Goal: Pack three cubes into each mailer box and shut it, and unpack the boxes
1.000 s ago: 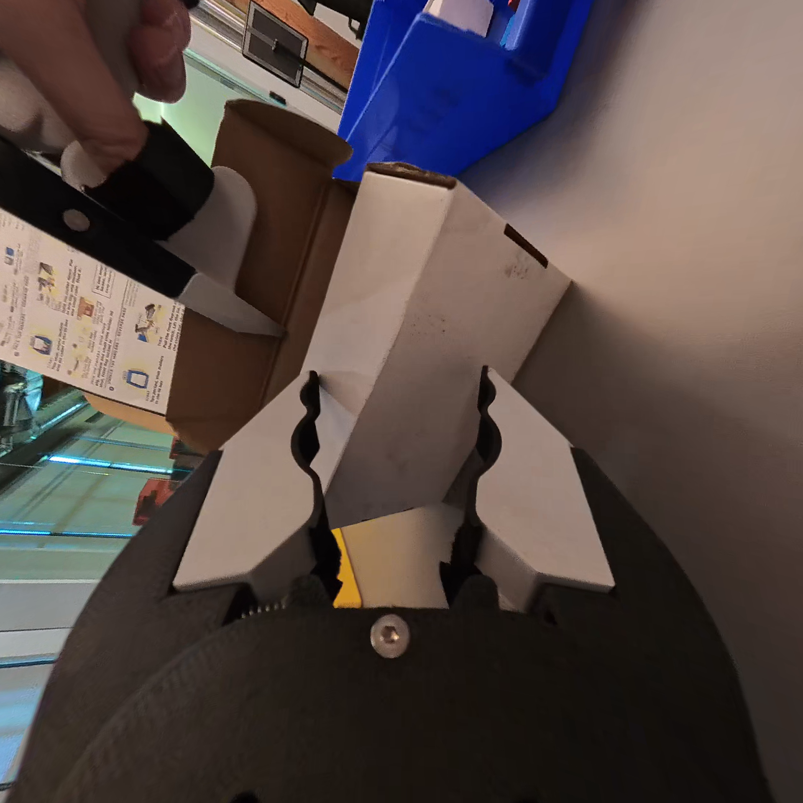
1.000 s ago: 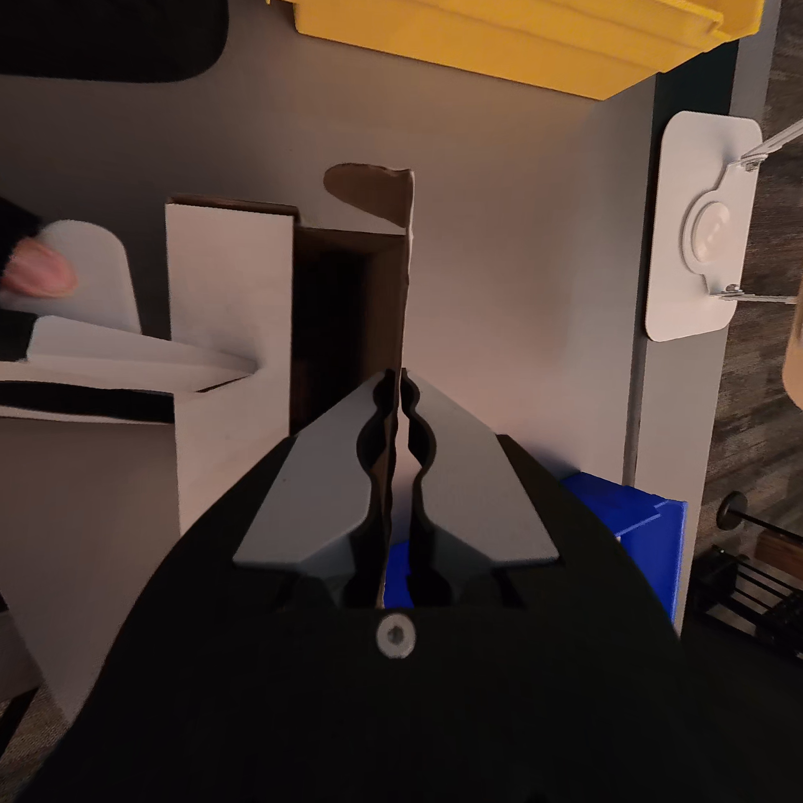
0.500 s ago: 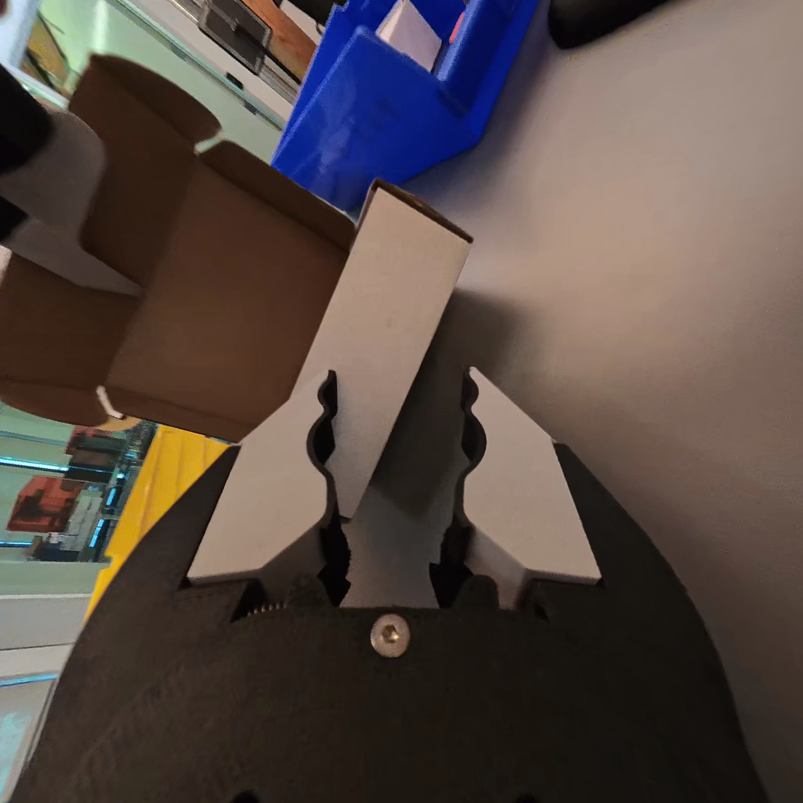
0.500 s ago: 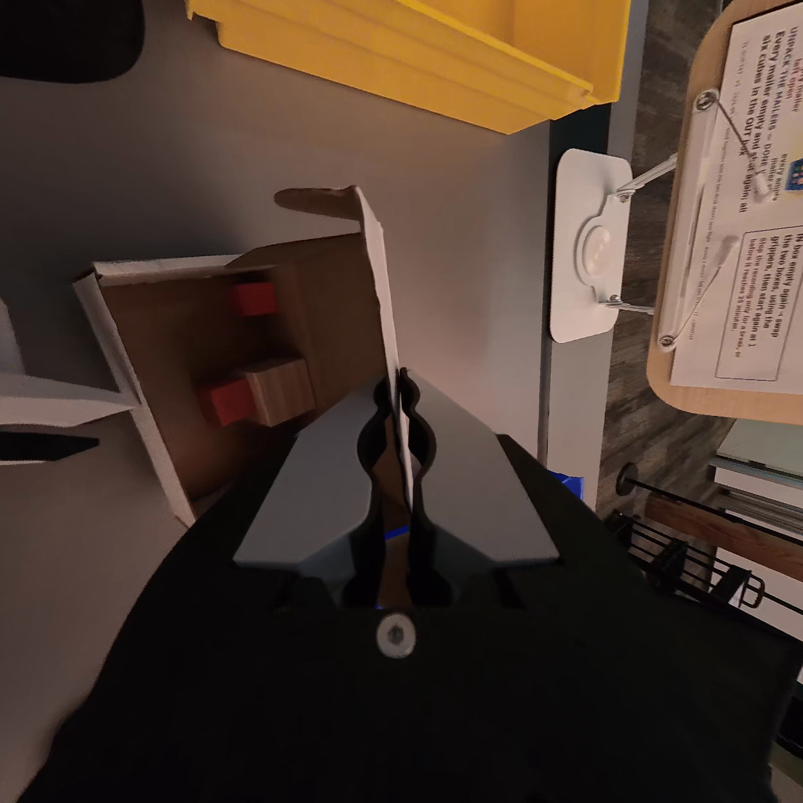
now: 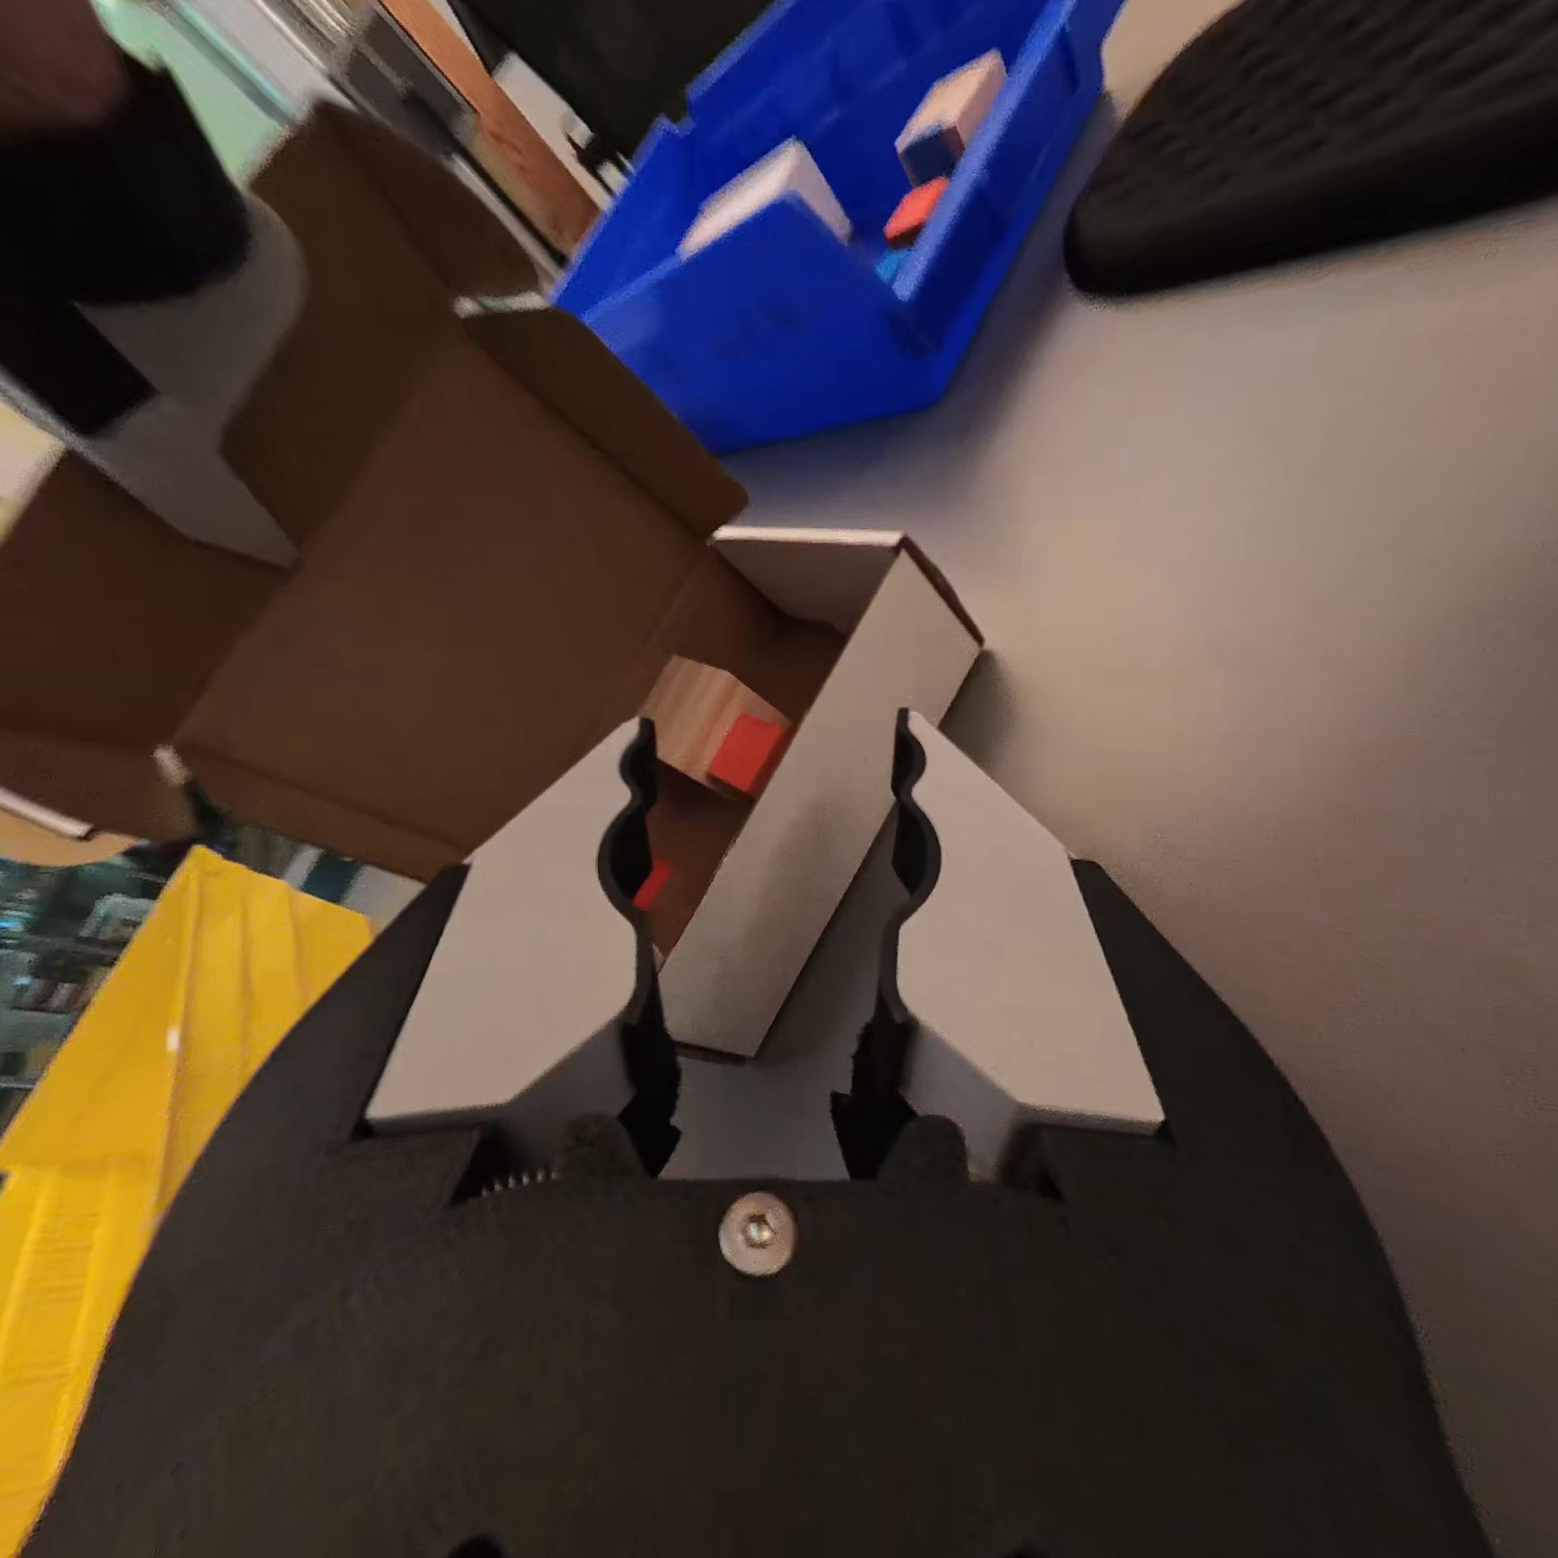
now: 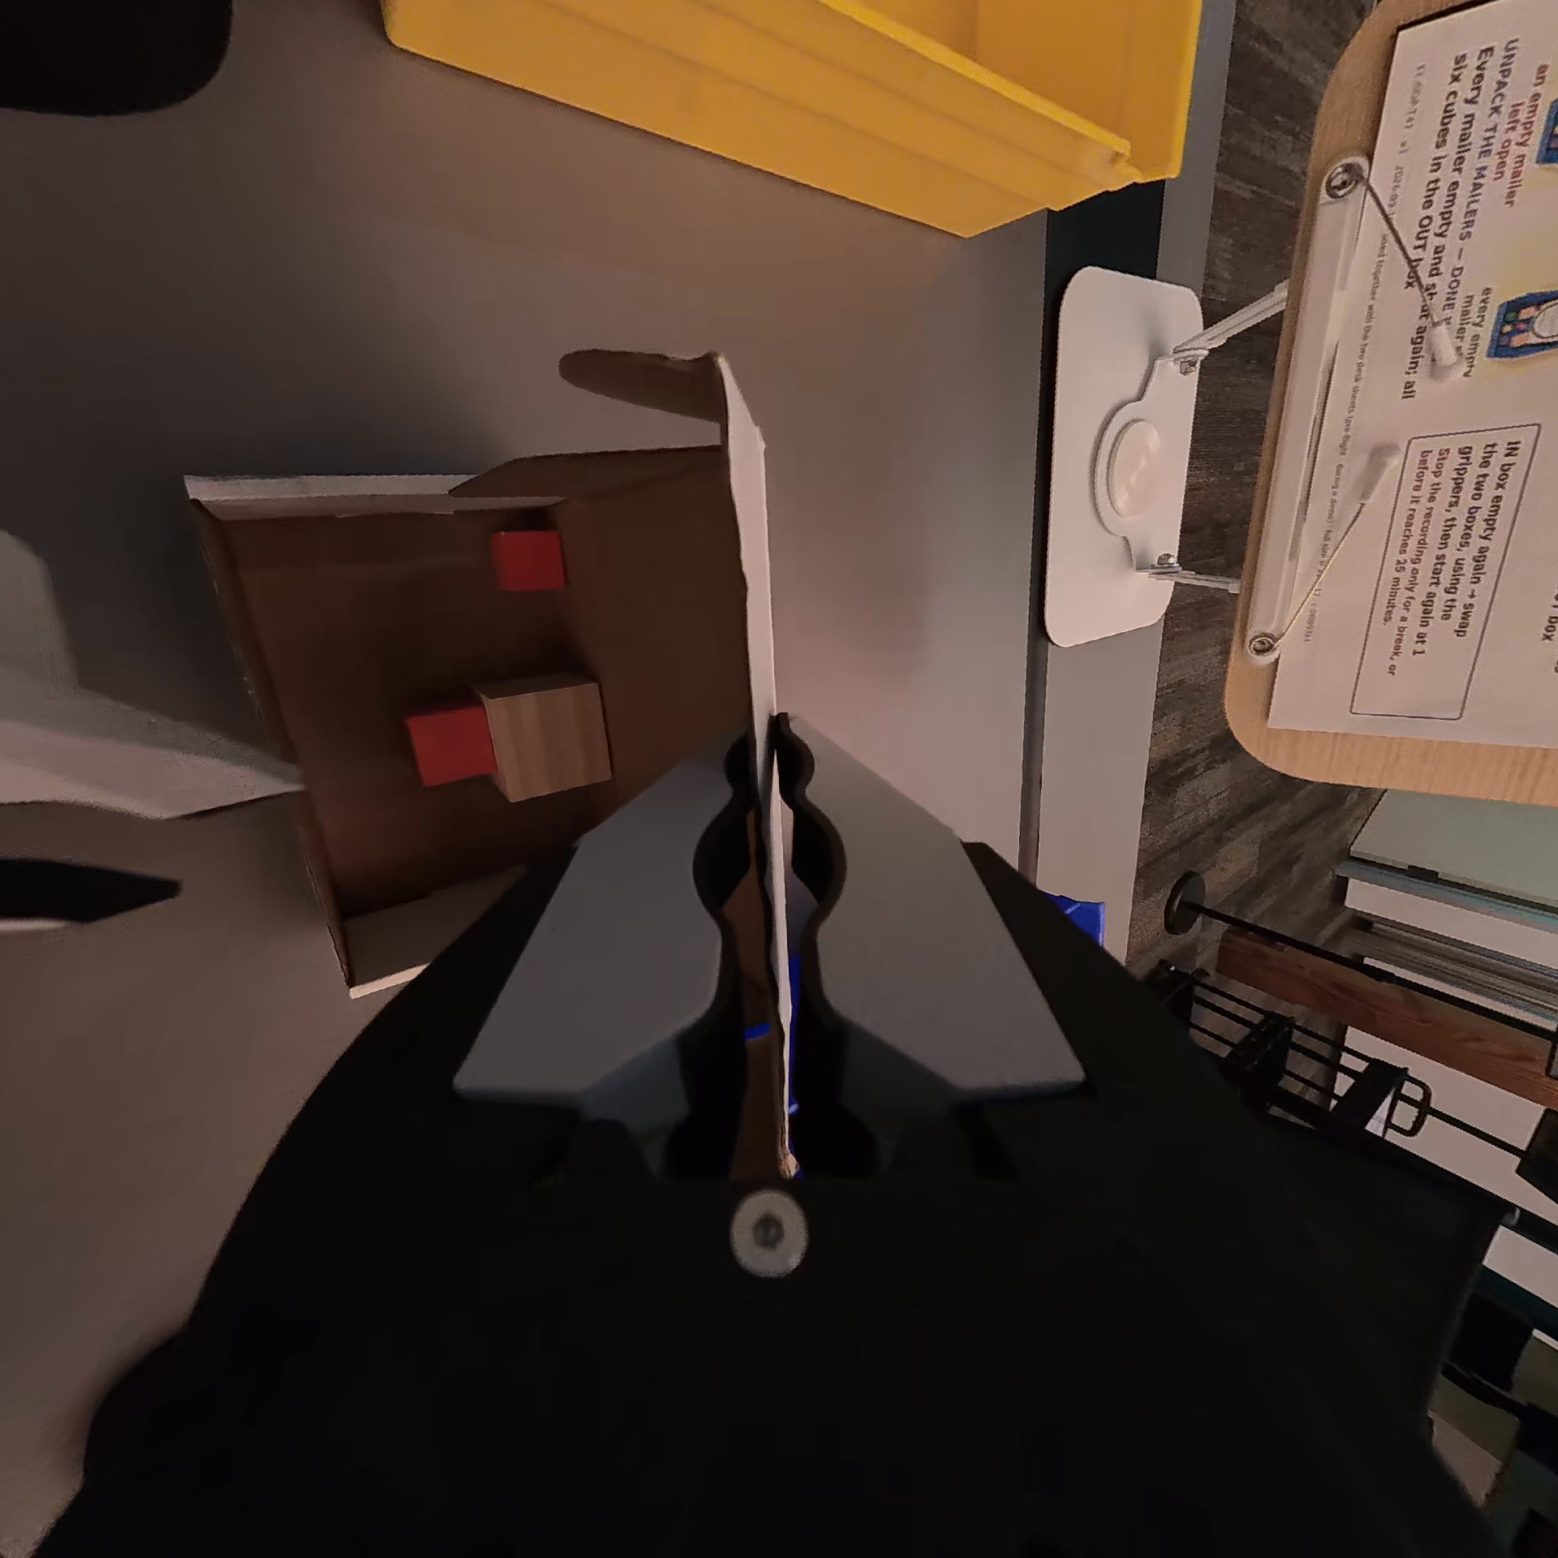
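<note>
A mailer box (image 6: pixel 354 632), white outside and brown inside, lies open on the grey table. Two red cubes (image 6: pixel 529 561) (image 6: pixel 449 746) and a wooden cube (image 6: pixel 552 738) sit in it. My right gripper (image 6: pixel 771 725) is shut on the edge of the raised lid (image 6: pixel 750 539) and holds it upright. My left gripper (image 5: pixel 771 729) is open, and the box's white front wall (image 5: pixel 843 759) lies slantwise between its fingers. The left wrist view shows the wooden cube (image 5: pixel 700 708), a red cube (image 5: pixel 746 750) against it, and the lid's brown inside (image 5: pixel 438 632).
A blue bin (image 5: pixel 759 337) with cubes stands behind the box, and a black pad (image 5: pixel 1349 143) lies to its right. A yellow bin (image 6: pixel 801 93) stands at the far table edge. Off the table are a white mount (image 6: pixel 1121 455), a clipboard (image 6: pixel 1433 421) and a wire rack (image 6: pixel 1349 1054). The wooden cube (image 5: pixel 700 708) is about 8 cm from my left fingertips. The right camera catches it too, in the right wrist view (image 6: pixel 523 761).
My right gripper has swung the lid up and open, so the cubes inside now show. The box has turned on the table, and the left gripper has stayed open at its front wall.
</note>
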{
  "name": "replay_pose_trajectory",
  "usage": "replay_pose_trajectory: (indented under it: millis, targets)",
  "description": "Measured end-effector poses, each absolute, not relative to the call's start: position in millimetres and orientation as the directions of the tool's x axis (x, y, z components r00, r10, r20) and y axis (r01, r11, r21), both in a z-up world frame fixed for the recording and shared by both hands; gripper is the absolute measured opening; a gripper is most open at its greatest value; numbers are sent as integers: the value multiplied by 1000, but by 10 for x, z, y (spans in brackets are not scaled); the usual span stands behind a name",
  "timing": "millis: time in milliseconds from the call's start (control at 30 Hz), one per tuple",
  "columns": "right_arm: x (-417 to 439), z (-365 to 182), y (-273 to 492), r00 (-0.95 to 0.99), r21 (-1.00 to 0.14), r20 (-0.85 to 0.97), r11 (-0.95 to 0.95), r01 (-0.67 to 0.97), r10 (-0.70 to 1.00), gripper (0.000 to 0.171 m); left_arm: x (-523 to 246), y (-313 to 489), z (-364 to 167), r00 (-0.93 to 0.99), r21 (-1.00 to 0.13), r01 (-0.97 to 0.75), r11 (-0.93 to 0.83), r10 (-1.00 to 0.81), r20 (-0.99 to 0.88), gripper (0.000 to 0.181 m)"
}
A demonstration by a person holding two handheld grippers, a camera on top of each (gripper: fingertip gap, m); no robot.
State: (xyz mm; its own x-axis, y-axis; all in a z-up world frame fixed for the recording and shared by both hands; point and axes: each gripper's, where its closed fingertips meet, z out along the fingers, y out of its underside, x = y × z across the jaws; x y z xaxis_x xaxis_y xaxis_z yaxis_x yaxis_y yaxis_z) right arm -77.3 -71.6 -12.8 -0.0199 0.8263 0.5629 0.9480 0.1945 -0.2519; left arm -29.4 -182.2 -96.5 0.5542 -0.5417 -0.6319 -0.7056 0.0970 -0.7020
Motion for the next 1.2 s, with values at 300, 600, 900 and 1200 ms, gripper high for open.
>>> replay_pose_trajectory:
  millis: [300,600,900,1200]
  targets:
    - [-770,-133,-625,-26,-237,559,190,953,829,2,-340,-1597,-1329,533,-685,-728,-22,-648,-544,32]
    - [-840,-450,40,-65,-144,567,176,974,821,2,-316,-1588,-1372,526,-681,-732,-4,-638,-562,29]
    - [-899,-1007,341,-63,-147,502,157,977,863,4,-317,-1586,-1370,529,-686,-727,2,-635,-562,28]
    - [-909,-919,328,-42,-188,488,152,970,872,4,-319,-1582,-1370,530,-685,-729,4,-631,-567,28]
